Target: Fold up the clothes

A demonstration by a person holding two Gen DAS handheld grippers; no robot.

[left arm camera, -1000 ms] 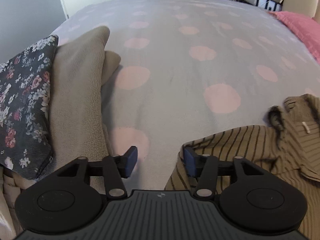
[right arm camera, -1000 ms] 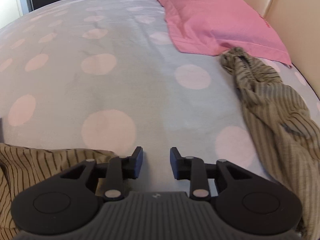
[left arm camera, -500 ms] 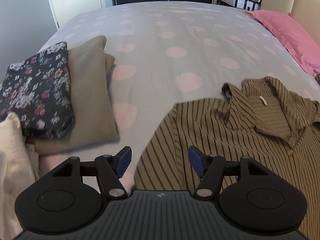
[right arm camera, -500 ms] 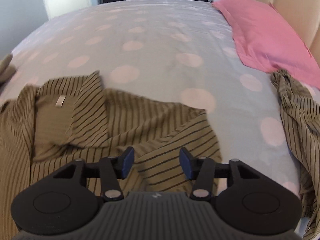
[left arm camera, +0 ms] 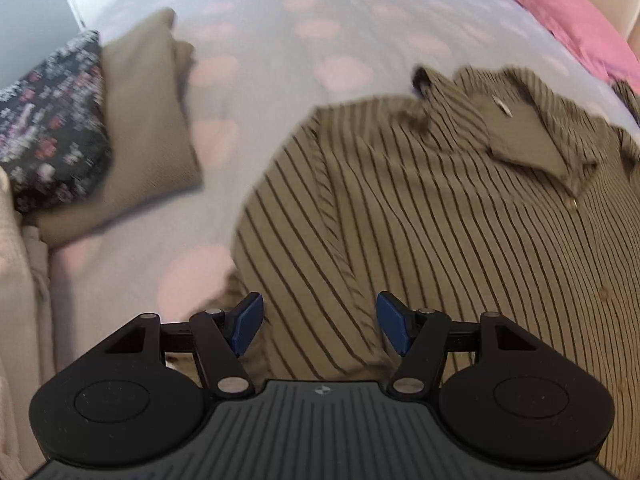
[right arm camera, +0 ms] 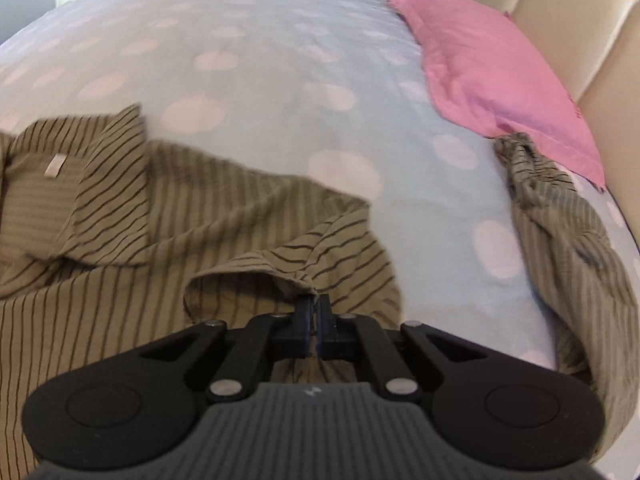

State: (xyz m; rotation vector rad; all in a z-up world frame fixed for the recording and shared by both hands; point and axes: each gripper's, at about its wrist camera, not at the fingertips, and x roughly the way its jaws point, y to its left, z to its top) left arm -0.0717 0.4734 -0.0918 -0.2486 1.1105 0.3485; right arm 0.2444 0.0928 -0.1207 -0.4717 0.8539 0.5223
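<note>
An olive shirt with dark stripes (left arm camera: 440, 208) lies spread on the bed, collar away from me; it also shows in the right wrist view (right arm camera: 168, 216). My left gripper (left arm camera: 320, 322) is open and empty, hovering low over the shirt's left side. My right gripper (right arm camera: 315, 312) is shut on a fold of the shirt's right shoulder or sleeve seam, with the cloth bunched at its fingertips. The shirt's right sleeve (right arm camera: 560, 248) trails off towards the pillow.
Folded clothes are stacked at the left: a beige piece (left arm camera: 148, 120), a dark floral piece (left arm camera: 52, 120) and cream fabric (left arm camera: 20, 280). A pink pillow (right arm camera: 500, 76) and a beige headboard (right arm camera: 580, 32) are at the right. The bedspread (right arm camera: 280, 40) is grey with pink dots.
Both grippers pulled back and down towards the shirt. The right gripper went from open to shut on the shirt fold. The left gripper stayed open and moved over the shirt's left side.
</note>
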